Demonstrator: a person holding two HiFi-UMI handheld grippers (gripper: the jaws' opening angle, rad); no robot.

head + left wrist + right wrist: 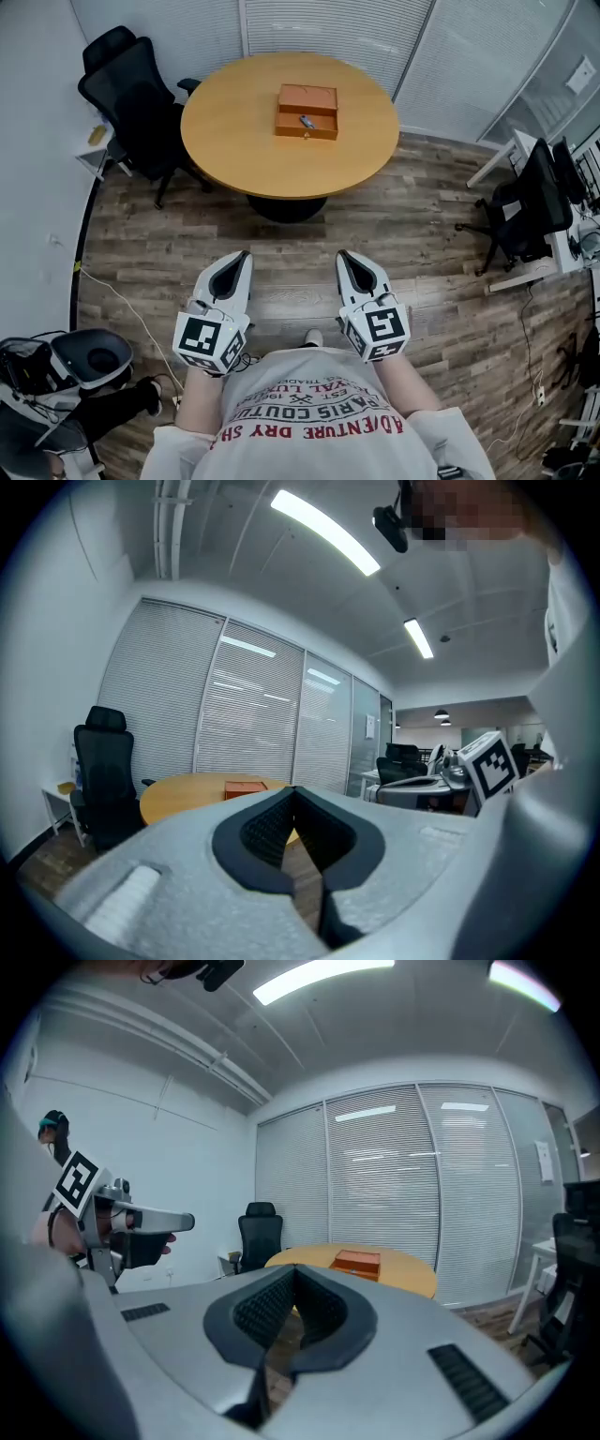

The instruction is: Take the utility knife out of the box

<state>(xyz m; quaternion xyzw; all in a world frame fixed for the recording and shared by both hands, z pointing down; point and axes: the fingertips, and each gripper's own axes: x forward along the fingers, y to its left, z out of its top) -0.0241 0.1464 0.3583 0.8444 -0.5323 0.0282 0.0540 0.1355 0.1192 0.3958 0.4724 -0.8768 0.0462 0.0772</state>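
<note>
An orange box (307,111) sits near the middle of the round wooden table (234,141), far ahead of me. A small grey utility knife (307,121) lies on its top side; whether the lid is up I cannot tell. My left gripper (246,254) and right gripper (342,253) are held side by side at waist height over the floor, well short of the table. Both are shut with nothing between the jaws. The box (246,787) shows small beyond the left gripper (293,789), and the box (356,1262) likewise beyond the right gripper (295,1269).
A black office chair (141,94) stands at the table's left. Another black chair (534,202) and a white desk (525,150) are at the right. A round-seated white device (94,356) and floor cables (131,314) lie near my left foot.
</note>
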